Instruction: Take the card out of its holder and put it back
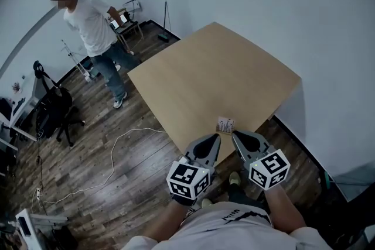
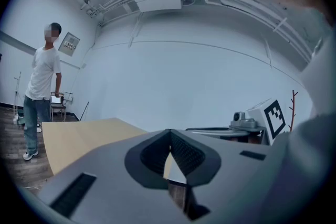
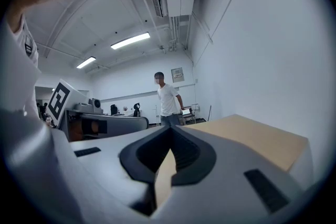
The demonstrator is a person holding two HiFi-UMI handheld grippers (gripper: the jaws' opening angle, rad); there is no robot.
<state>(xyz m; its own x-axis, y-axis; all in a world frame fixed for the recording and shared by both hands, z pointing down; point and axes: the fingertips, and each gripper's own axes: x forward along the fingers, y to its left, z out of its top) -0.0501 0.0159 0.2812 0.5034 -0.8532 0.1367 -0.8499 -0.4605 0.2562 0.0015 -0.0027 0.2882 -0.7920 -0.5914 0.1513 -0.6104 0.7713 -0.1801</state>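
Grey plastic with black ribbed pads forms the left gripper [image 2: 169, 134], whose jaws are pressed together at the tips with nothing between them. The right gripper [image 3: 170, 129], built of the same grey and black, is likewise closed on itself and empty. Each carries a white cube with black square markers at its rear.

In the head view the two closed tips point forward side by side, near each other but apart. Just ahead of them, between their lines, the small pale printed card [image 1: 225, 125] stands at the near edge of the light tan wooden table [image 1: 211, 73]. It is too small to tell apart from its holder, and neither gripper touches it.

Beside the table, a thin white cable [image 1: 115, 152] winds across the dark wood-plank floor [image 1: 88, 167]. Farther off stand a black office chair [image 1: 55, 108] and a person in a white T-shirt and blue jeans [image 1: 92, 23], close to the white wall [image 1: 281, 3].
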